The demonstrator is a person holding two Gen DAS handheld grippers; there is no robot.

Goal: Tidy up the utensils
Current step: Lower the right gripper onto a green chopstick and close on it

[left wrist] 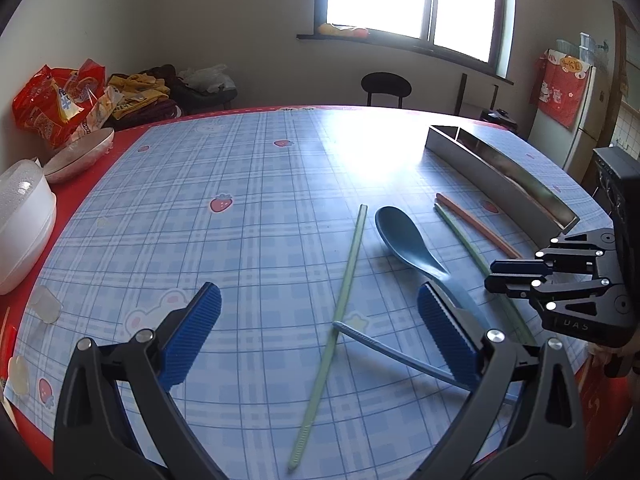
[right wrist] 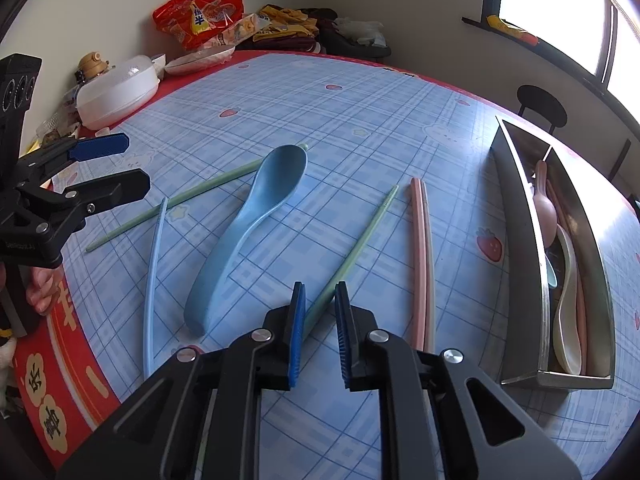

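On the blue plaid tablecloth lie a blue spoon (right wrist: 244,232), a green chopstick (left wrist: 340,292) crossing a blue chopstick (right wrist: 154,272), a second green chopstick (right wrist: 360,240) and a pink chopstick pair (right wrist: 420,256). My left gripper (left wrist: 320,328) is open above the crossed green and blue chopsticks; it also shows in the right wrist view (right wrist: 116,164). My right gripper (right wrist: 320,304) is narrowly open, its pads straddling the near end of the second green chopstick with a gap on each side; it also shows in the left wrist view (left wrist: 496,276). The metal tray (right wrist: 520,240) holds spoons and chopsticks.
A white lidded container (right wrist: 116,92), a plate (right wrist: 200,58), snack bags (right wrist: 200,16) and clothes (right wrist: 296,28) crowd the far-left table edge. A stool (left wrist: 386,86) stands beyond the table. The red table border (right wrist: 76,336) runs along the near edge.
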